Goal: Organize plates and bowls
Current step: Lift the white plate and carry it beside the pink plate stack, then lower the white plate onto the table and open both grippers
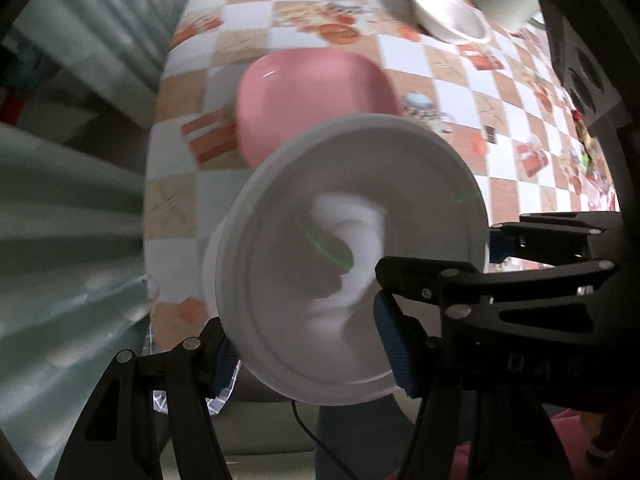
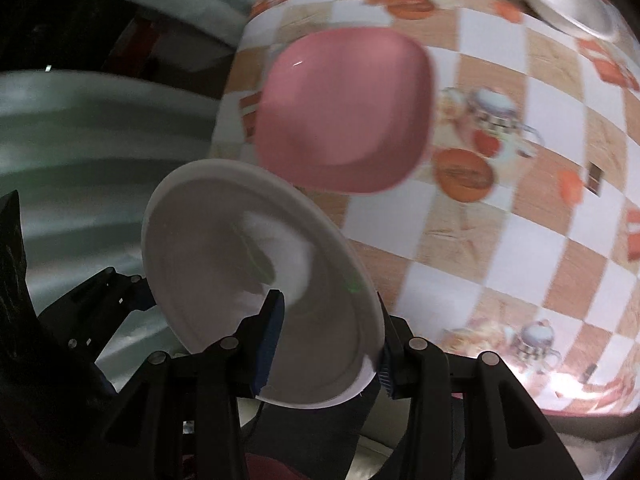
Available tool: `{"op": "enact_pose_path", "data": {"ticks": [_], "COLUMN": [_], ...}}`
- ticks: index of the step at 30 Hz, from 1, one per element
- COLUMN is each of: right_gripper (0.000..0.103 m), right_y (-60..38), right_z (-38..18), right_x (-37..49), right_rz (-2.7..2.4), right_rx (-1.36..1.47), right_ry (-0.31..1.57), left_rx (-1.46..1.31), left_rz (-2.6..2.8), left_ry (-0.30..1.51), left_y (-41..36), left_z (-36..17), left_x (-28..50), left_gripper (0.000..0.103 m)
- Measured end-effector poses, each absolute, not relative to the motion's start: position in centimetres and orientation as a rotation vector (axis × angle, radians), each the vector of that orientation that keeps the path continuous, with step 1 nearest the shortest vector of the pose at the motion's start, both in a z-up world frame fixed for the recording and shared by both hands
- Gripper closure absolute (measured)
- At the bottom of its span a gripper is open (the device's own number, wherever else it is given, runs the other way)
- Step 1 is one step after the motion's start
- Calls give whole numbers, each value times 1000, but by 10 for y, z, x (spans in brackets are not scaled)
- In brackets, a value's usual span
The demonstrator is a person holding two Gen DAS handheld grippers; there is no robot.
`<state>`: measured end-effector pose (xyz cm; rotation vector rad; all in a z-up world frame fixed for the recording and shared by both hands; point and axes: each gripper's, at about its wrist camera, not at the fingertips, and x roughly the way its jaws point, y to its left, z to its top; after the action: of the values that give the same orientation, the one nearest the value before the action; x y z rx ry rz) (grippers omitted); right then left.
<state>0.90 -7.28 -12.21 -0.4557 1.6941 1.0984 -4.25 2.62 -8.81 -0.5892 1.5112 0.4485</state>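
White round plate [image 1: 352, 260], glossy, is held tilted on edge off the near edge of the table, clamped from both sides. Left gripper [image 1: 308, 354] has its blue-padded fingers [image 1: 394, 344] closed across the plate's lower rim; right gripper [image 2: 326, 344] likewise pinches the rim, one pad on the plate's face and one behind it. In the left wrist view the right gripper's black arm reaches in from the right side. Pink rounded-square plate [image 2: 344, 112] lies flat on the checkered orange-and-white tablecloth [image 2: 500, 240], just beyond the held plate; bare cloth surrounds it. White bowl [image 1: 450, 12] sits at the far side, well apart. Count: two plates, one bowl. Table edge drops off on the left toward grey corrugated panelling [image 1: 68, 208]. Both views are motion-blurred.
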Motion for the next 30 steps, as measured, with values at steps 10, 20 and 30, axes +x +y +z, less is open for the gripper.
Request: {"op": "enact_pose_path", "data": {"ticks": [10,20,30], "right_gripper": [59,59,5], "right_y": [-34,-33,-47], "right_z": [-150,-165,-159], "right_x": [-16,-23,-7], "right_rz": [1103,1097,1066], "right_rx": [-514,-547,-508], "right_ry": [1754,1778,1749], "left_rx": [-620,-556,-611], "left_rz": [503,518,603], "left_ry": [1538,1565,1547], "left_y": [41,41,62], "left_z": [-112,-129,-134], "left_x": [-67,-70,-81], "left_gripper": [38,32,18]}}
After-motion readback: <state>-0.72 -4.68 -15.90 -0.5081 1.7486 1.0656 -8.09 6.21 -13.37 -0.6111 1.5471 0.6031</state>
